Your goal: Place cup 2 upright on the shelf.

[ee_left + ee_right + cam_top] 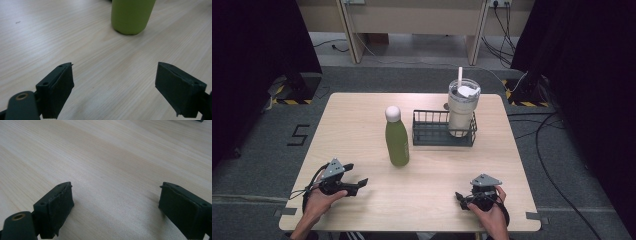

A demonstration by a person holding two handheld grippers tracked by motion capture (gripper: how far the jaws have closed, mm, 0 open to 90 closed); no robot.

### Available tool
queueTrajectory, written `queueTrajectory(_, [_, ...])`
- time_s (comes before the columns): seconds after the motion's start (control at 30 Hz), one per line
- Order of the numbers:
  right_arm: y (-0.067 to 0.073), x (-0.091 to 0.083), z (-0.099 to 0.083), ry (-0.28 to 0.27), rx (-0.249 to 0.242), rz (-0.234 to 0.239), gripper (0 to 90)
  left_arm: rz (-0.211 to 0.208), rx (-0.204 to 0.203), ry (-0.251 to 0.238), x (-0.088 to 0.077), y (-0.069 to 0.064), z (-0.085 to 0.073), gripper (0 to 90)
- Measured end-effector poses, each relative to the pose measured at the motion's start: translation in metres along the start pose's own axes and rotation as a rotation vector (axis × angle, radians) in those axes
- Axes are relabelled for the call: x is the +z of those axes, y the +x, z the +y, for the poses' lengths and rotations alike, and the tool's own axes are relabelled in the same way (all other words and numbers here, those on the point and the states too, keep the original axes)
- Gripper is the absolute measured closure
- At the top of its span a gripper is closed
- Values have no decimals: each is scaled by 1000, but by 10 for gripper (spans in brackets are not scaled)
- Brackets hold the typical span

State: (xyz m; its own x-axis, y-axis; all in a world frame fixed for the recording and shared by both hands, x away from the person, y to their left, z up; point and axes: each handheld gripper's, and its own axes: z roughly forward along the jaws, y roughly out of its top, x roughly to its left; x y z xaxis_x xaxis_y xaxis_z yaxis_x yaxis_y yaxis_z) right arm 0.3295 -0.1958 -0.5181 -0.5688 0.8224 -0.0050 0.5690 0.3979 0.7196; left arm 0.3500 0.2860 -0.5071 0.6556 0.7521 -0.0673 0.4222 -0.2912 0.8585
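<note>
A green bottle (397,142) with a white cap stands upright at the middle of the wooden table (357,117). My left gripper (356,175) rests near the front left edge, held in a hand, and points toward the bottle. Its jaws are open with nothing between them. In the left gripper view the bottle's base (131,15) stands ahead of the open left gripper (115,82), well apart from it. My right gripper (461,200) sits near the front right edge in the other hand. In the right gripper view the right gripper (116,205) is open over bare wood.
A black wire basket (443,135) stands behind and to the right of the bottle, holding a cream tumbler (462,107) with a lid and a white straw. Cables lie on the grey floor to the right of the table.
</note>
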Motion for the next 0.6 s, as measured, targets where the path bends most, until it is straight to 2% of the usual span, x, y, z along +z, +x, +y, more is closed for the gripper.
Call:
queueTrajectory(0.17, [0, 0, 0, 1, 0, 1, 118, -23, -14, -42, 2, -5, 6, 147])
queueTrajectory(0.6, [0, 2, 1, 3, -4, -1, 103, -46, 5, -71, 12, -12, 19, 147])
